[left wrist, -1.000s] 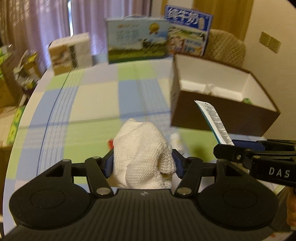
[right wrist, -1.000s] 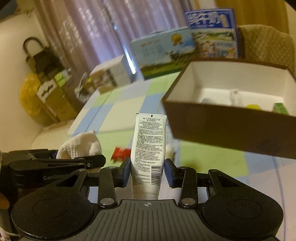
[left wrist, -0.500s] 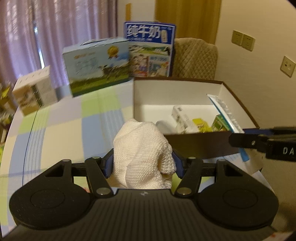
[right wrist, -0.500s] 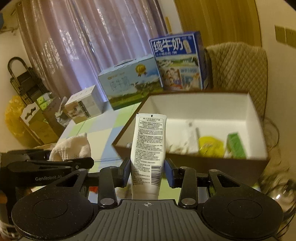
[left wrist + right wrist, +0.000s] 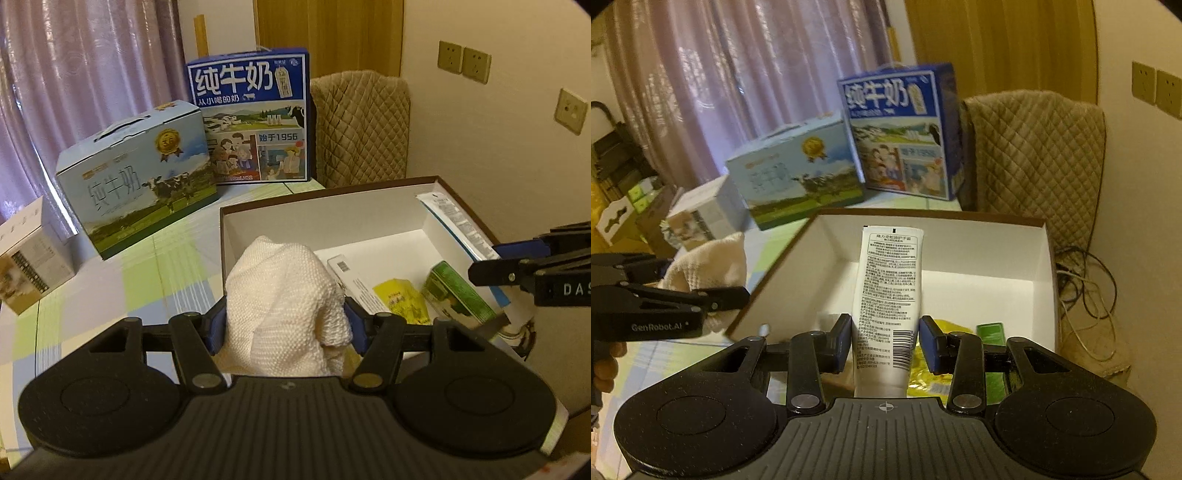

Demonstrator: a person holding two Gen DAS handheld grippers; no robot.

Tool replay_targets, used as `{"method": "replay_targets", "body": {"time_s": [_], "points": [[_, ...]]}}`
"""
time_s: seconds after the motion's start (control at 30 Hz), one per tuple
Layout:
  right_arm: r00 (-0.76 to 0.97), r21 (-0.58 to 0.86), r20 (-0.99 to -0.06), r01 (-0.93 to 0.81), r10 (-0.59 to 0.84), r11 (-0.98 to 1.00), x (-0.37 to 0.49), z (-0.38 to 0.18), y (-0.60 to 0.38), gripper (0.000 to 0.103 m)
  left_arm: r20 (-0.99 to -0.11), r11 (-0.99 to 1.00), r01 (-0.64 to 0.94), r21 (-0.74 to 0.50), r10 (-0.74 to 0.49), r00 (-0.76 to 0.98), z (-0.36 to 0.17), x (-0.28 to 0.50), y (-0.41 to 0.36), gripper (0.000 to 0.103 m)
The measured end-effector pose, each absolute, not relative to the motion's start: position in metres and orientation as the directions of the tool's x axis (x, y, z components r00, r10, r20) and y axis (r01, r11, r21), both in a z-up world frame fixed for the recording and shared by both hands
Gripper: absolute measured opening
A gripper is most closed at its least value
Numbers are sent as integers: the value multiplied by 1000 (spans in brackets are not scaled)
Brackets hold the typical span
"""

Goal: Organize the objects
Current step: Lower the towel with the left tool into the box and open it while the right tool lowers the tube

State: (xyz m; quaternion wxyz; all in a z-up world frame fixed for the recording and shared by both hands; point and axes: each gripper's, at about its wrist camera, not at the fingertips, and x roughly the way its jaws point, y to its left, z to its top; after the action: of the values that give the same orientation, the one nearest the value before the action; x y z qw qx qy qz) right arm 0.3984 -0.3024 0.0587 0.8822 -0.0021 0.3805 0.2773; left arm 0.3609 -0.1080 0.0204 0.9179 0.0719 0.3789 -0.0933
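A white, waffle-textured cloth is bunched into a soft upright mound and is pinched between the blue pads of the left claw, which is closed on it. It is held above the near-left corner of an open box — brown outside, white inside — that stands on the counter, which is covered in a checked cloth of green, blue and pale squares.

A white tube is gripped by the right claw, closed on its lower part just above the cap end. The tube stands upright with its crimped end topmost; its back is printed with dense black text and a barcode (the print is too small to read). It is held over the near edge of the box, towards the right half of it.

Inside the box, a white carton with a small barcode, a yellow packet and a green packet are seen lying on the white floor.

Behind the box, two milk cartons are stood on the counter — a pale blue one with cows and a carry handle, and a dark blue one with large white characters. A smaller white box is placed at the left edge, and a quilted chair back is seen against the wall.
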Motion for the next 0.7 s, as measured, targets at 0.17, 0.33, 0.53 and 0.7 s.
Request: {"method": "replay_targets", "body": {"time_s": [0.17,0.33,0.53,0.7], "points": [[541,191,-714,-460,444,867,434,41,-302,36,-738,963,256,86,-111,665,4,400,-123,59],[532,144,-755,-436,384,888,465,19,-295,36,-768,950,289,121,-95,633,-18,431,-136,59],[508,148,-784,-405,356,902,493,-2,-292,36,-799,939,304,161,-57,599,-46,459,-147,59],[494,146,-800,-389,340,910,506,-13,-288,36,-820,941,299,161,-41,571,-62,478,-152,60]]}}
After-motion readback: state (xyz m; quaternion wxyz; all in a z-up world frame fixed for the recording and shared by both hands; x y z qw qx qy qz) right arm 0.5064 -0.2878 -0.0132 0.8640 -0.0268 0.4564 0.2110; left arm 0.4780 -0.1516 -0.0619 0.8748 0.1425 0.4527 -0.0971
